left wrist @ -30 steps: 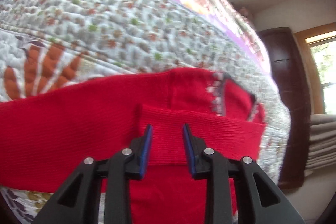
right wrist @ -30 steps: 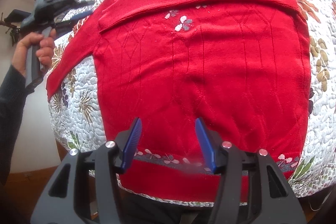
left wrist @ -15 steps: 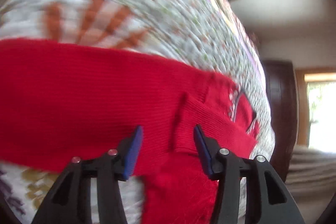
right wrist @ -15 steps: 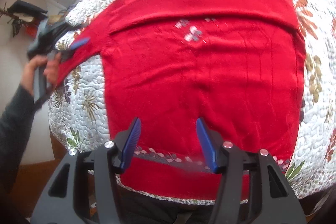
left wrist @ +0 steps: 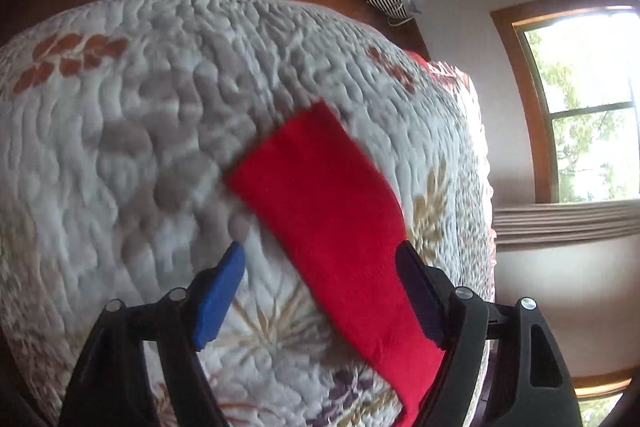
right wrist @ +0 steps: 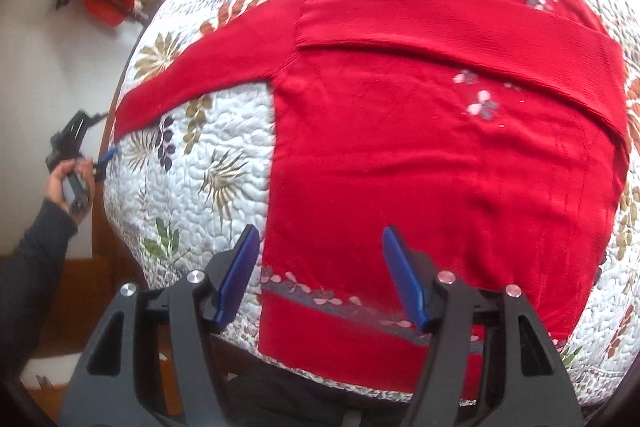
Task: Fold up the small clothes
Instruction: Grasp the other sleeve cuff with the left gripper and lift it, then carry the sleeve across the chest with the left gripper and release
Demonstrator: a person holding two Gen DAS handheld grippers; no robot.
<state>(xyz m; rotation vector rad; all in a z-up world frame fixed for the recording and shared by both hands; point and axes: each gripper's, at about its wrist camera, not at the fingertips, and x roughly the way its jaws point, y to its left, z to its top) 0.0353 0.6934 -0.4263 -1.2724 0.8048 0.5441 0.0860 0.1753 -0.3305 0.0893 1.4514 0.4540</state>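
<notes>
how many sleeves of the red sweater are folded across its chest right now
1. One sleeve lies folded across the red sweater below the neckline. The other sleeve stretches out flat on the quilt, toward the left gripper.

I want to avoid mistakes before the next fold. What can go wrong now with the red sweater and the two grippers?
1. The left gripper is open over the stretched-out sleeve, near the quilt; closing low may pinch the quilt too.
2. The other sleeve already lies folded across the sweater; dragging the body could undo it.
3. The right gripper hangs open over the hem, near the bed edge, where the sweater could slide off.
</notes>
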